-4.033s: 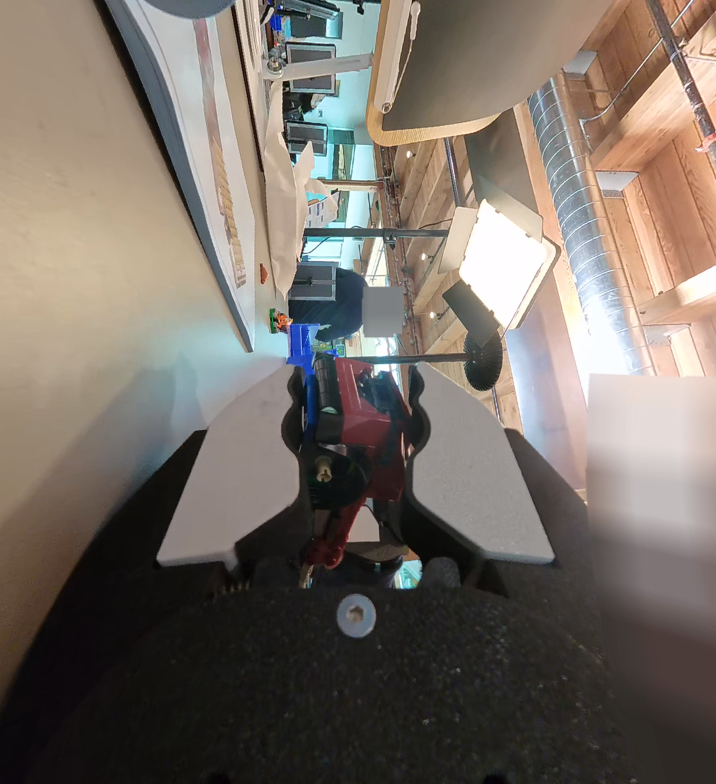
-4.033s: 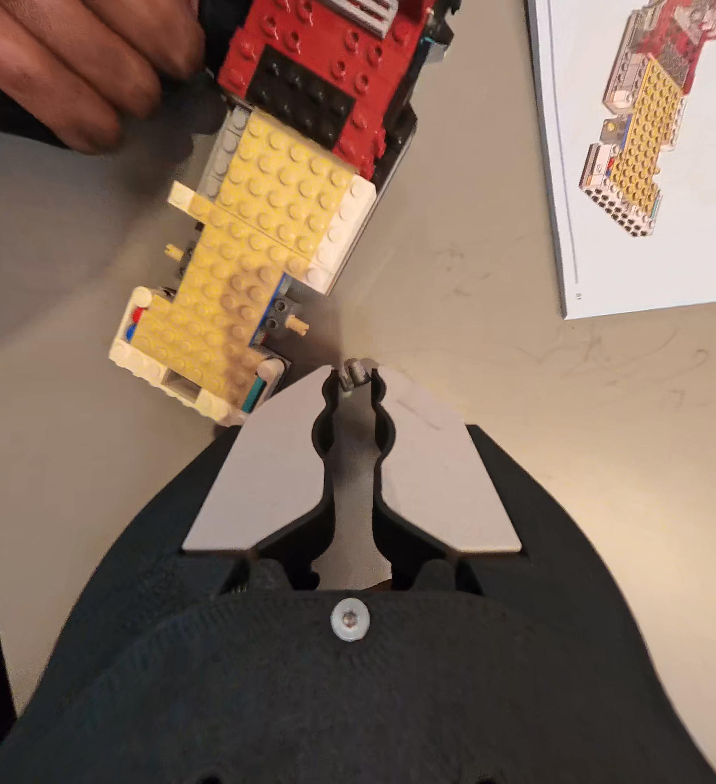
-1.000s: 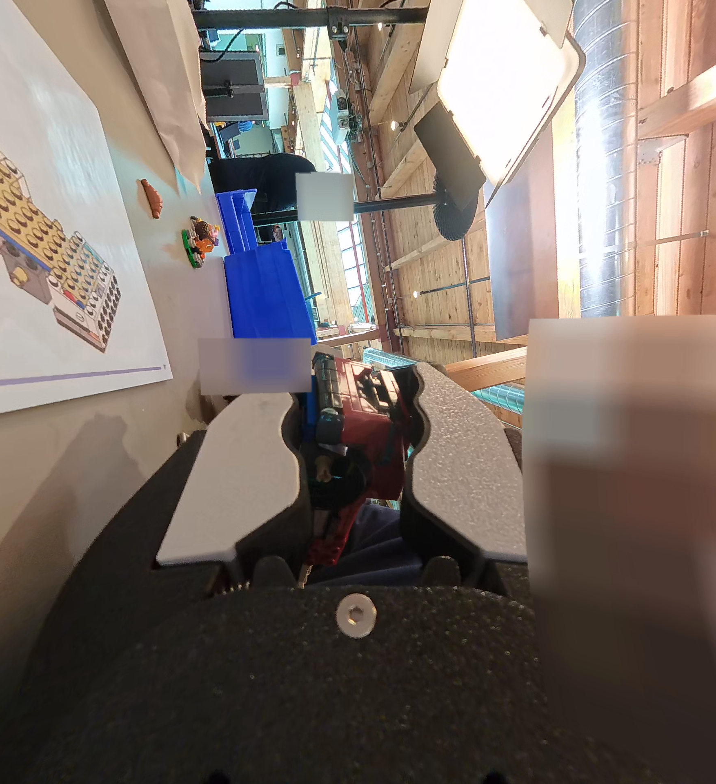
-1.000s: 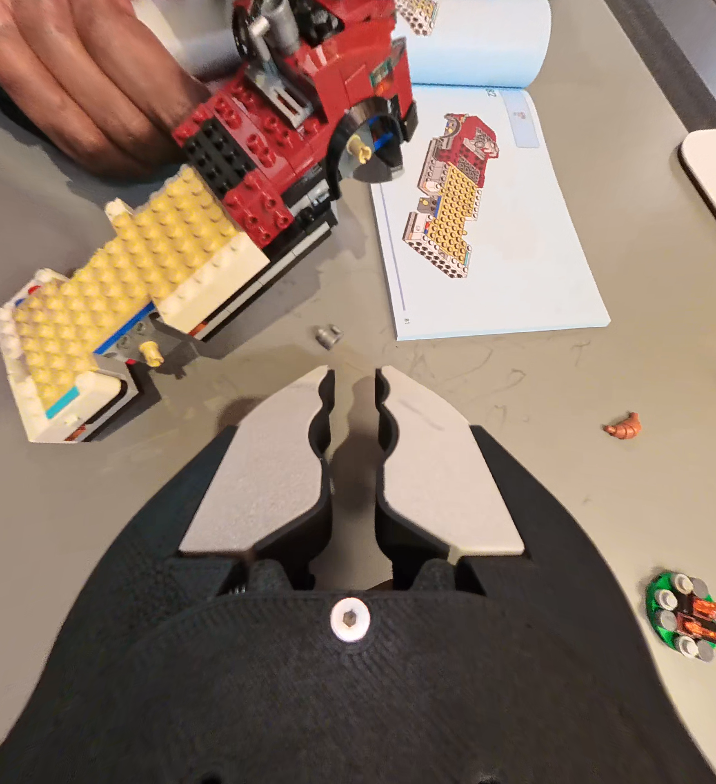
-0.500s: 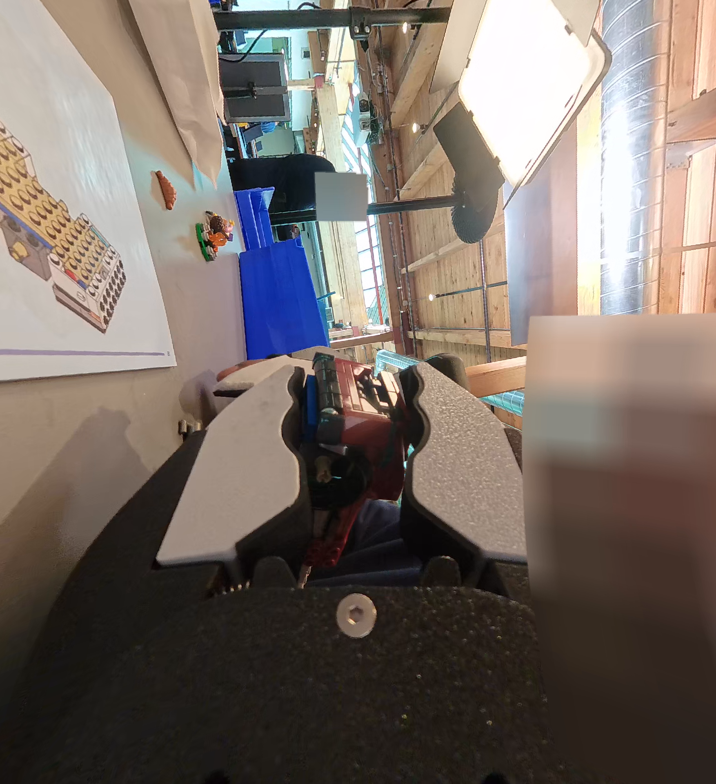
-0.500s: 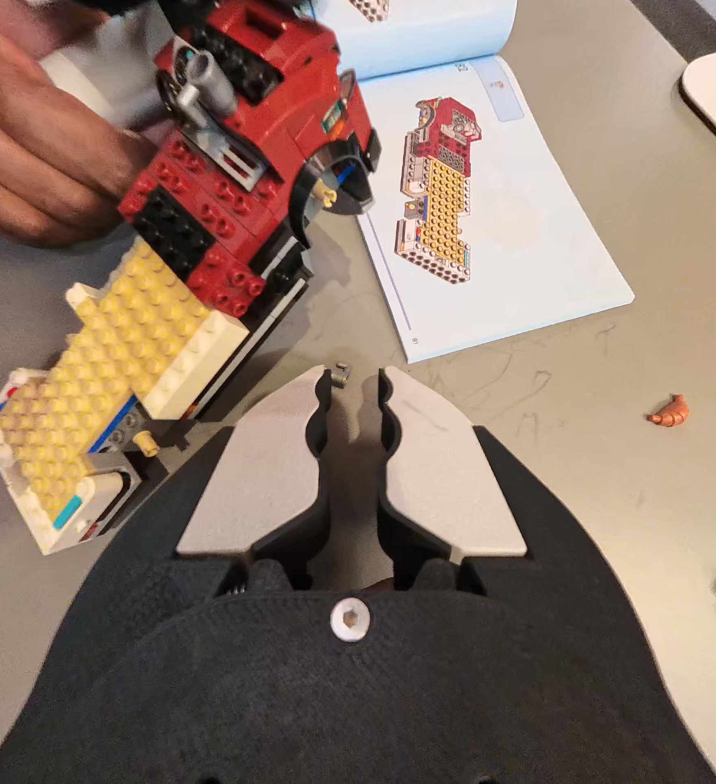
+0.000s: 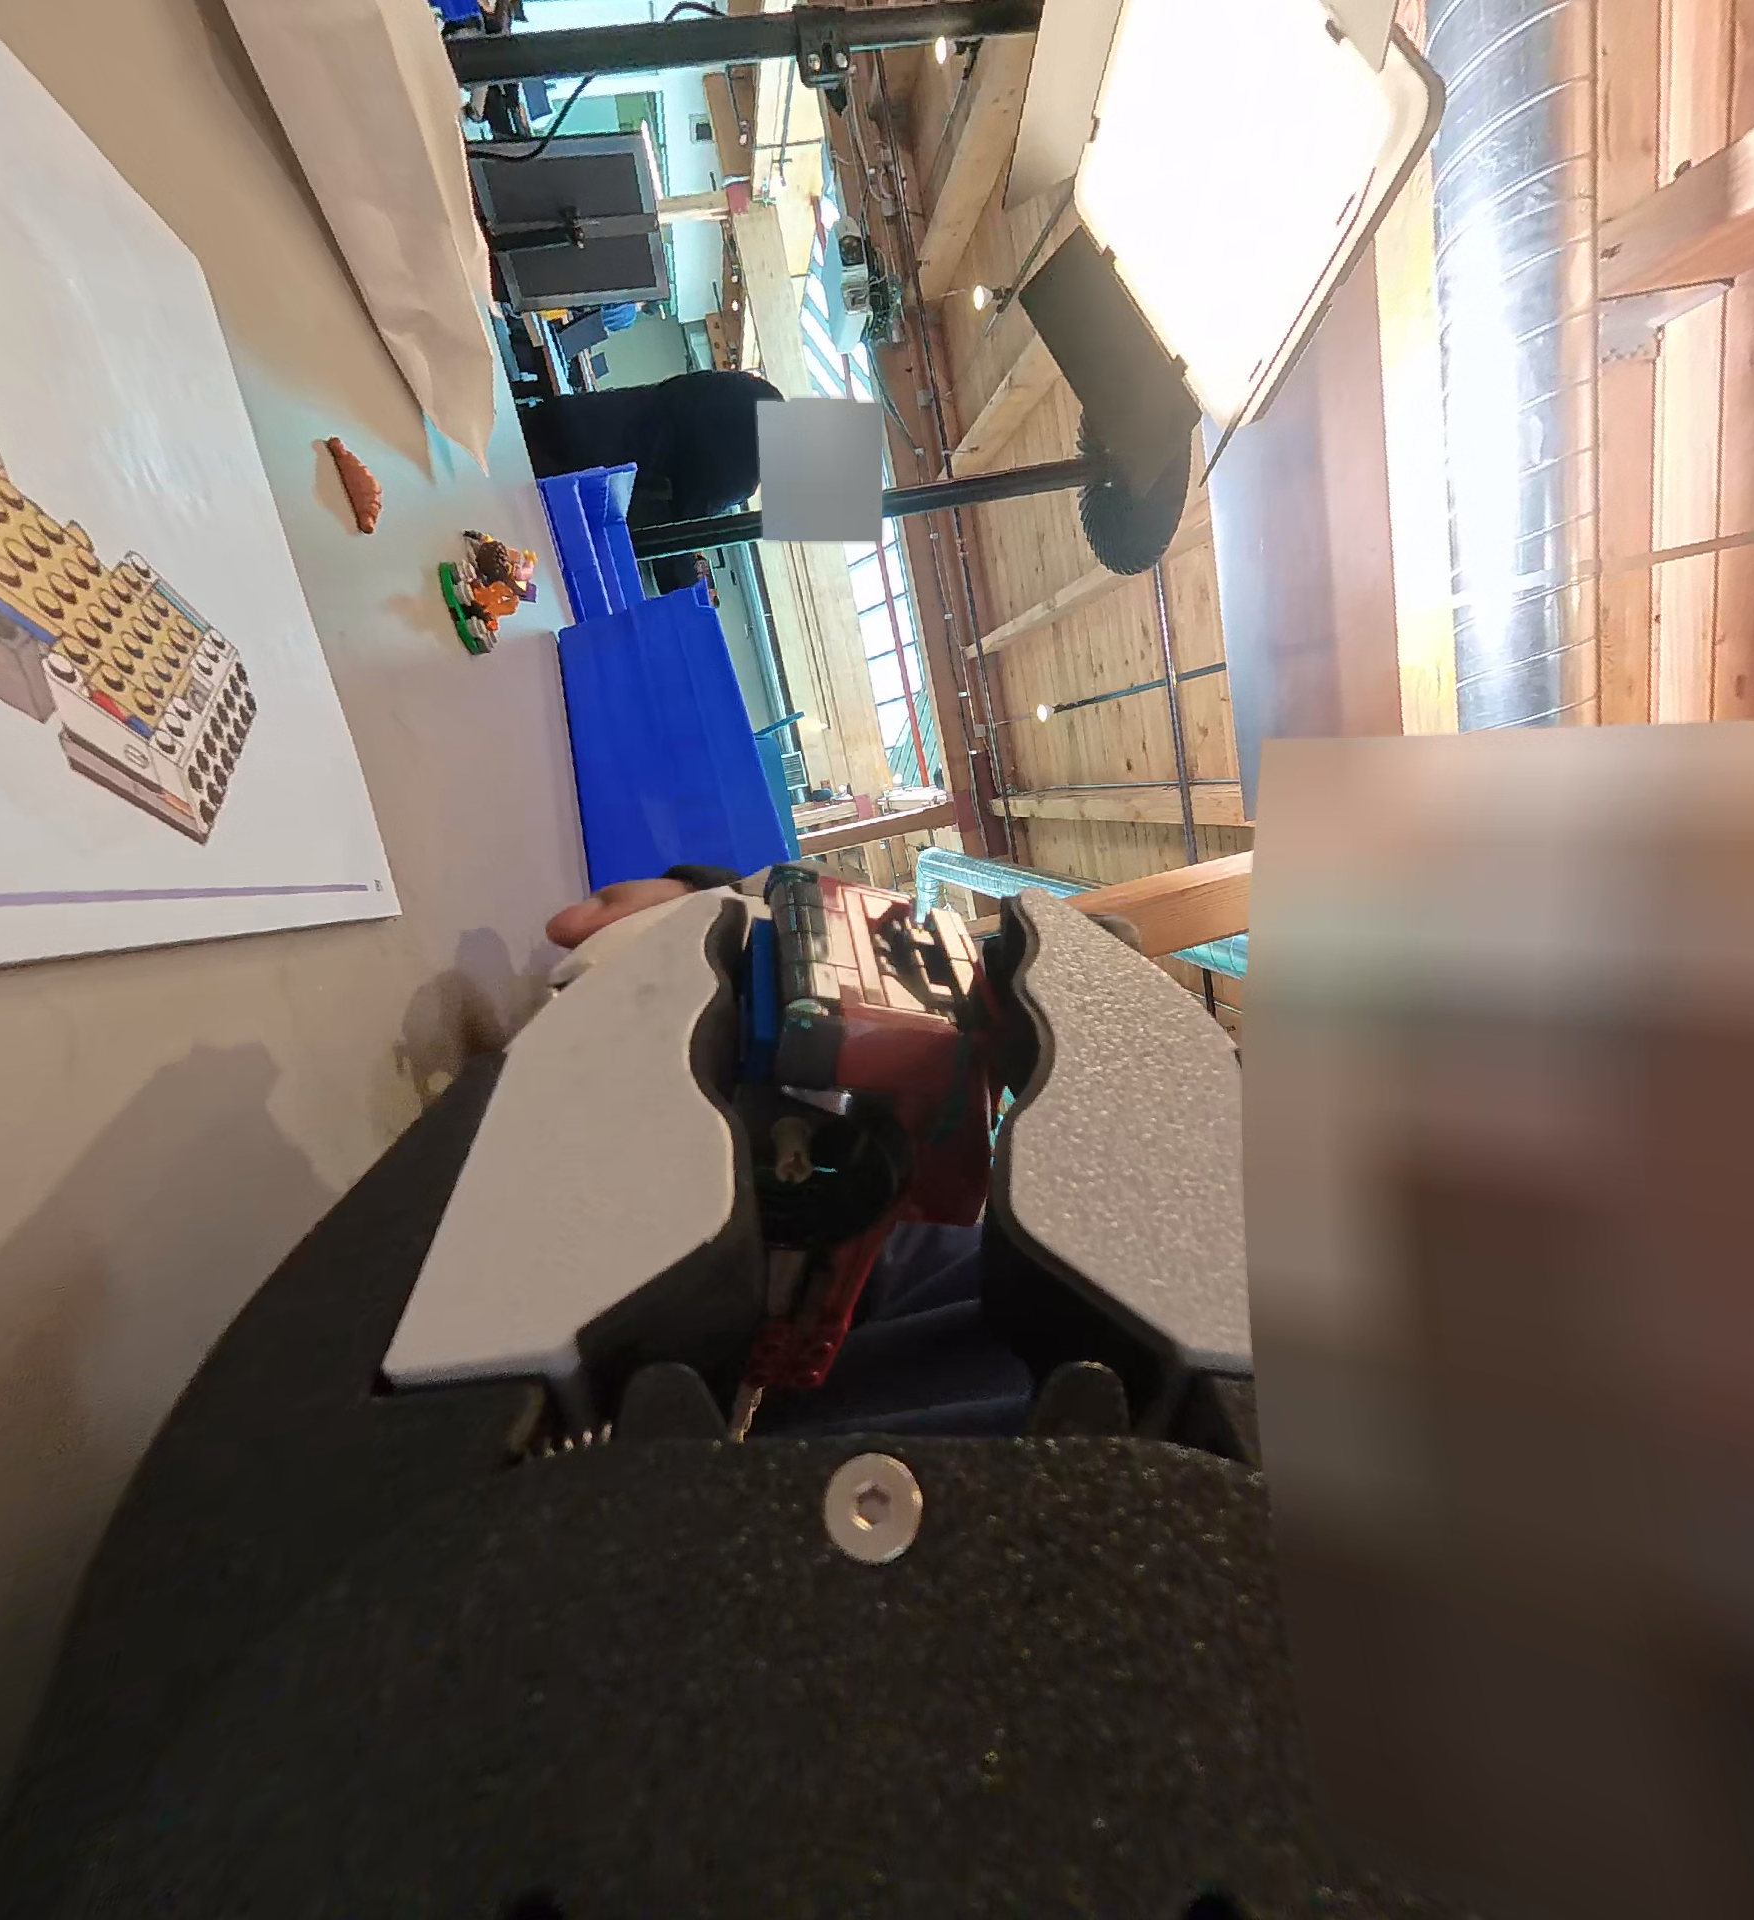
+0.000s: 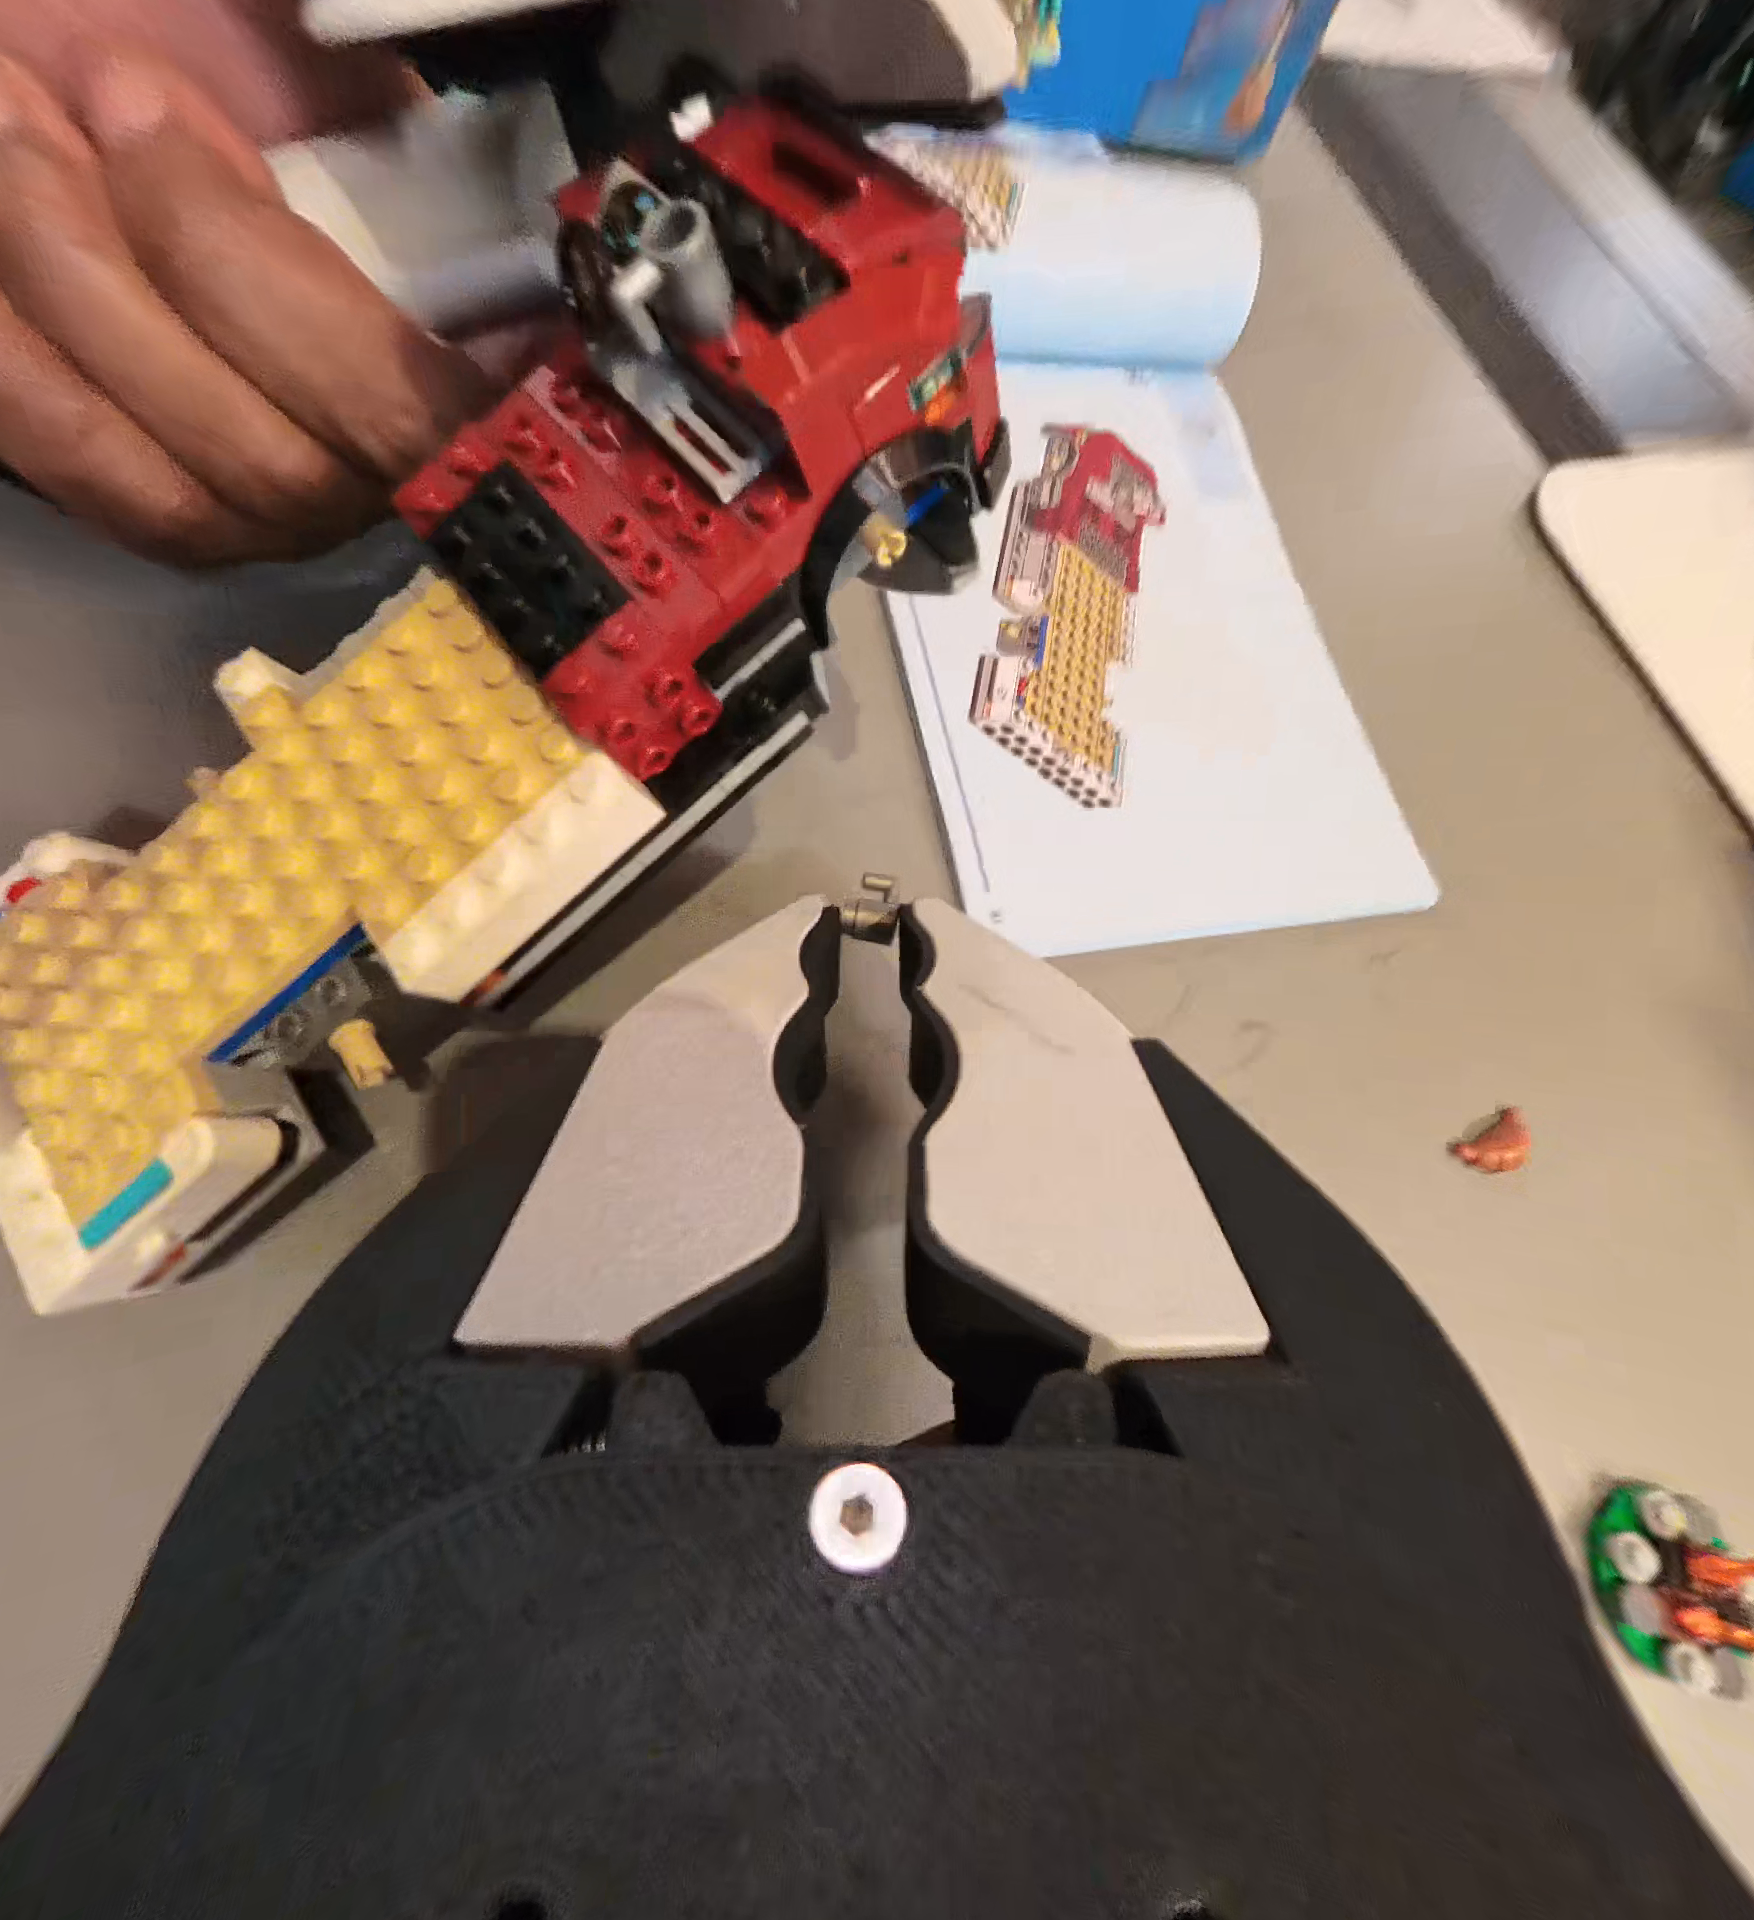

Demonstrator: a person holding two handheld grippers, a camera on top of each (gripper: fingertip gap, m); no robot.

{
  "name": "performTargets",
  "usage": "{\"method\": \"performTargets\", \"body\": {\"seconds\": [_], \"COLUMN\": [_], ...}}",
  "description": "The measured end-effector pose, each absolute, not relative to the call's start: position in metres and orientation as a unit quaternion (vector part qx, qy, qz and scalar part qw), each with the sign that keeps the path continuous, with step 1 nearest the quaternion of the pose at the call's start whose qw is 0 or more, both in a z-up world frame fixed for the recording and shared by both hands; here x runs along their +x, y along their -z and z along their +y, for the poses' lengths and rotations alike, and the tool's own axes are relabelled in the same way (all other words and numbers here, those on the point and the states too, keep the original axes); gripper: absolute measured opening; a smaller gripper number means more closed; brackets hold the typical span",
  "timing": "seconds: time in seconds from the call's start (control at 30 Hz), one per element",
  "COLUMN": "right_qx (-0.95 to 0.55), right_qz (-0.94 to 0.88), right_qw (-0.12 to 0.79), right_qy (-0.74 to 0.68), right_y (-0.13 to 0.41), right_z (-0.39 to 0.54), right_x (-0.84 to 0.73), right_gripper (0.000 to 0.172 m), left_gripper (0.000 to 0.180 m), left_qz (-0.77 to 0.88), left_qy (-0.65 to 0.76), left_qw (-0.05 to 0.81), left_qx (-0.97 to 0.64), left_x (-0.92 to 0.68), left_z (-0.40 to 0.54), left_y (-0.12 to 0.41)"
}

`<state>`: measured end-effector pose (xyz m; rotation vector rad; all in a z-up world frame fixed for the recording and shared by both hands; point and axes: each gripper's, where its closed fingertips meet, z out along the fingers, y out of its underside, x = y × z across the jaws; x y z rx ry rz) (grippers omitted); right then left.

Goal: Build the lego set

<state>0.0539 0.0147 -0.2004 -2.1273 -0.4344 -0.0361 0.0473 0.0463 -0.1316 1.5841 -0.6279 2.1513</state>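
My left gripper [image 7: 873, 925] is shut on the dark red cab of a brick truck model [image 7: 873, 997] and holds it tilted over the table. The right wrist view shows the whole model [image 8: 540, 675], with its red cab and its yellow and white studded bed, and a person's hand [image 8: 146, 343] behind it. My right gripper [image 8: 868, 920] is shut on a small grey brick piece [image 8: 871, 923] at its fingertips, just in front of the model's white edge.
An open instruction booklet [image 8: 1216, 727] lies to the right on the grey table [image 8: 1372, 1039]; it also shows in the left wrist view [image 7: 73, 416]. A brown croissant piece [image 8: 1496, 1151] and a green round piece [image 8: 1673, 1590] lie right. A blue bin [image 7: 655, 748] and a white tray [image 8: 1704, 623] stand farther off.
A second ago the grey piece lay loose on the table ahead of my right fingers. They moved onto it and shut on it. The left gripper keeps hold of the model.
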Motion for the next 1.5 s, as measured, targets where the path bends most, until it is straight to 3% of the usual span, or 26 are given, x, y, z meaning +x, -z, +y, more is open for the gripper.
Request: {"method": "performTargets", "body": {"seconds": [0.13, 0.47, 0.87, 1.0, 1.5], "right_qx": [-0.857, -0.885, -0.923, -0.912, -0.9], "right_qz": [-0.193, -0.169, -0.148, -0.166, -0.169], "right_qw": [0.478, 0.435, 0.356, 0.374, 0.401], "right_qy": [0.009, -0.007, -0.011, -0.006, -0.025], "right_y": [0.198, 0.208, 0.226, 0.223, 0.22], "right_z": [0.011, -0.003, -0.024, -0.022, -0.019], "right_x": [0.057, 0.07, 0.076, 0.074, 0.076], "right_gripper": [0.022, 0.029, 0.028, 0.019, 0.014], "left_gripper": [0.048, 0.048, 0.048, 0.048, 0.048], "left_qz": [-0.23, -0.222, -0.222, -0.223, -0.225], "left_qy": [-0.772, -0.771, -0.771, -0.771, -0.77], "left_qw": [0.186, 0.19, 0.196, 0.195, 0.195], "left_qx": [0.562, 0.566, 0.564, 0.564, 0.564], "left_x": [0.046, 0.047, 0.047, 0.047, 0.047], "left_z": [0.049, 0.053, 0.051, 0.051, 0.05], "left_y": [0.128, 0.131, 0.132, 0.132, 0.132]}}
